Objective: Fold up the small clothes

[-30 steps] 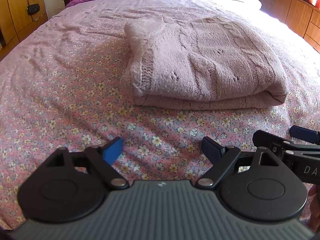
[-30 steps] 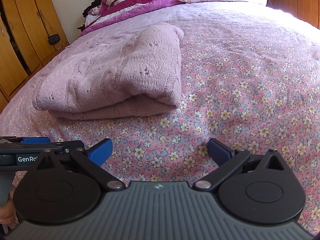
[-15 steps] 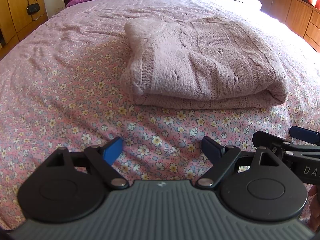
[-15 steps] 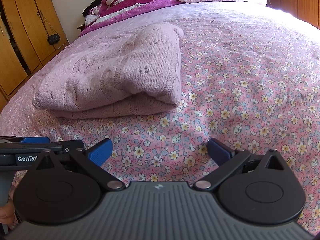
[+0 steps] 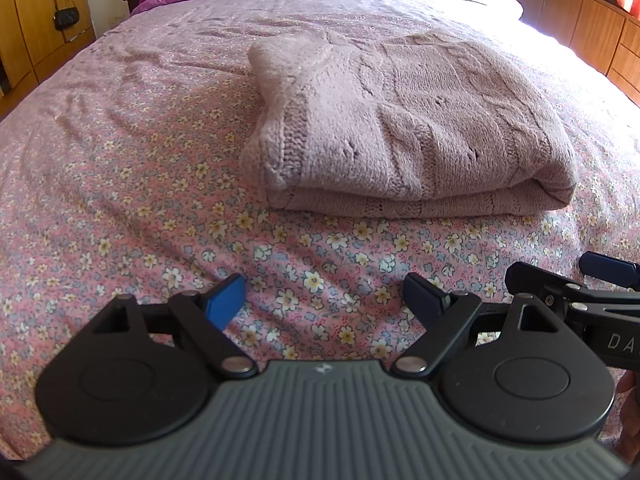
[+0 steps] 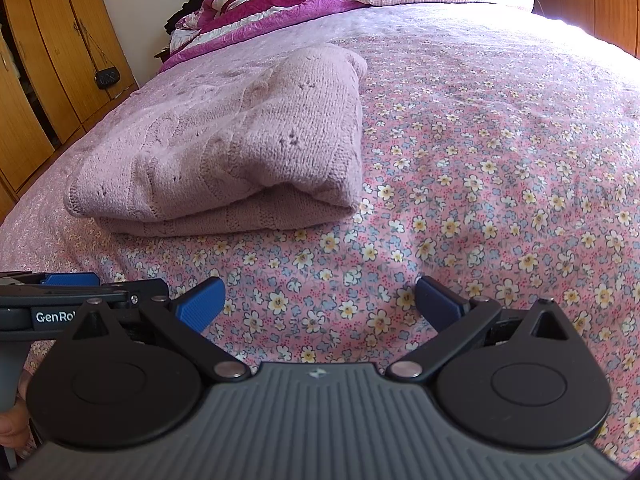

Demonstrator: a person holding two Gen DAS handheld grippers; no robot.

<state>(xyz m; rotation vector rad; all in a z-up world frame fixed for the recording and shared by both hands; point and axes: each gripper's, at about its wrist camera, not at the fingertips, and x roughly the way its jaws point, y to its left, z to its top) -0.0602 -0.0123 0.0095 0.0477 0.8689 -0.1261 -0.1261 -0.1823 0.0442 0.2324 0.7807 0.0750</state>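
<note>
1. A folded pink knit sweater [image 5: 408,128] lies on the floral bedspread [image 5: 120,184], its layers stacked flat.
2. The left gripper [image 5: 324,300] hovers over bare bedspread short of the sweater, its blue fingers [image 5: 224,300] spread wide with nothing between them.
3. The right gripper [image 6: 320,304], beside it, likewise gapes wide and holds nothing, well apart from the sweater's near edge.
</note>
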